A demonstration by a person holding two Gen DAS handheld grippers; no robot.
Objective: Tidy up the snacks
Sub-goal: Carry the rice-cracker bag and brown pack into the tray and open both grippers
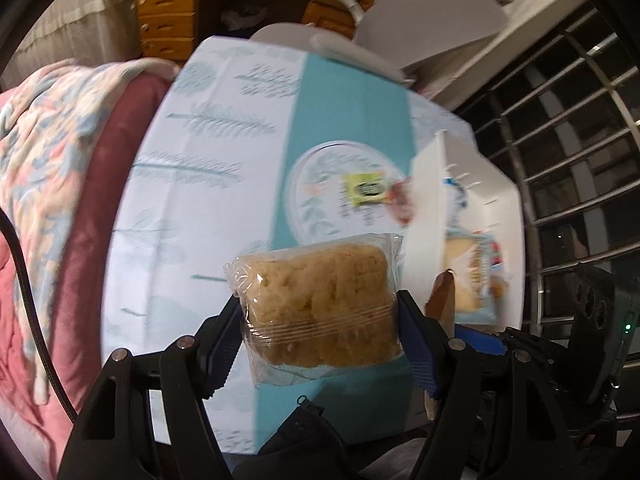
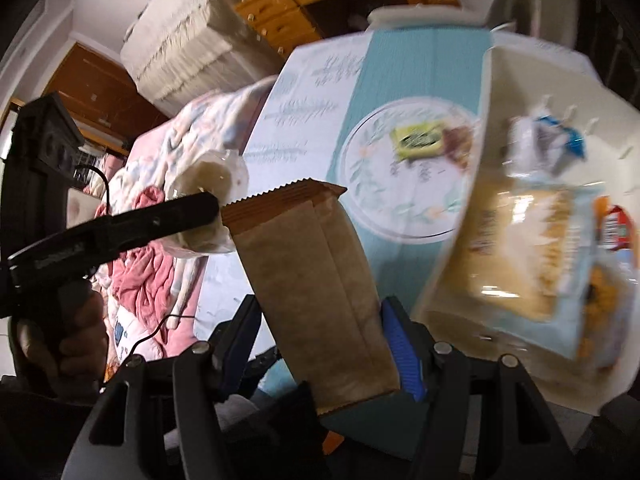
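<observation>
The left gripper (image 1: 318, 312) is clamped on a clear-wrapped crumbly beige cake (image 1: 316, 300), a blue-padded finger pressing each side of the wrapper, and holds it above the counter (image 1: 188, 200), which wears a pale cloth printed with leaf sprigs and a teal band

In the left wrist view, a round leaf-printed plate (image 1: 320, 196) lies on the teal band at about 12 o'clock from the cake. On the plate sit a small yellow-green packet (image 1: 366, 189) and, just at 3 o'clock of it, a reddish wrapped sweet (image 1: 402, 200), too blurred to read. At 3 o'clock of the plate stands a white bin (image 1: 428, 208) with a large blue-and-tan snack bag (image 1: 476, 272) inside

The right gripper (image 2: 320, 332) is closed on a brown paper-look snack pouch (image 2: 316, 288) with a serrated top edge, squeezing its lower part so that the pouch leans toward 11 o'clock above the counter. In the right wrist view the plate (image 2: 400, 208) lies at 1 o'clock of the pouch with the yellow-green packet (image 2: 418, 138) on it, and the white bin (image 2: 496, 92) fills the 3 o'clock side, the snack bag (image 2: 532, 256) lying in it, motion-smeared. At 9 o'clock the left gripper (image 2: 212, 210) shows side-on with the cake (image 2: 208, 178) at its tip, a hand (image 2: 60, 344) wrapped around its handle. A pink floral blanket (image 2: 160, 184) lies heaped beyond the counter's far edge at 10 o'clock
</observation>
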